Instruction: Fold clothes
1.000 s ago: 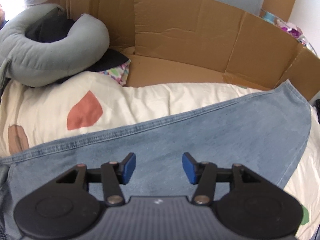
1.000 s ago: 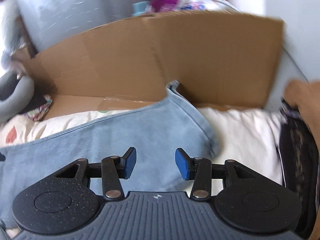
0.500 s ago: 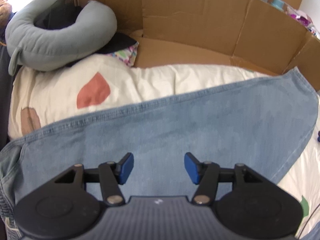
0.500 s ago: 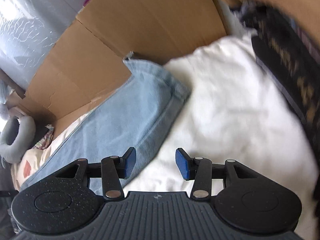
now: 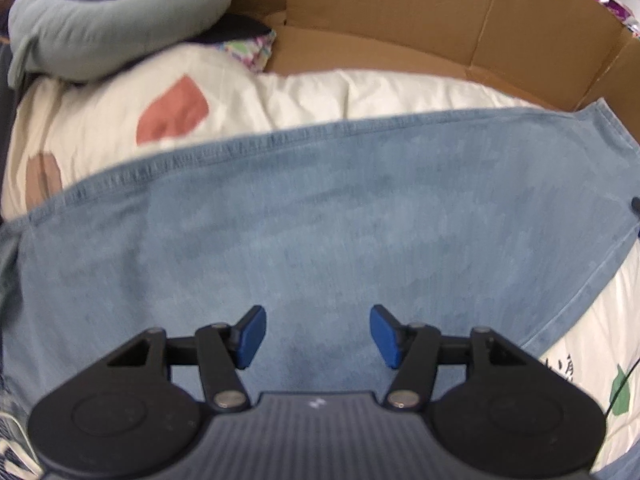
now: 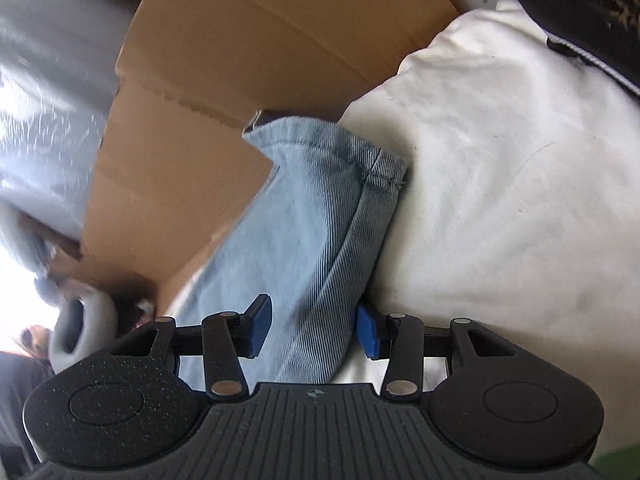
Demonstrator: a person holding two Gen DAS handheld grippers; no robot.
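The jeans (image 5: 340, 216) lie spread flat on the bed (image 5: 360, 88) for folding. The left gripper (image 5: 318, 336) hovers above with jaws spread, pinching nothing; the right gripper (image 6: 310, 330), jaws apart, straddles the leg's edge near the hem (image 6: 320, 144), likely to grasp it.

Jeans (image 5: 320, 216): faded light blue denim. Duvet (image 5: 304, 92) beyond left gripper (image 5: 318, 336): cream, terracotta and brown blotches. Neck pillow (image 5: 100, 36): grey-green. Cardboard (image 5: 400, 12): plain brown. Gripper pads (image 5: 252, 336): blue on black.
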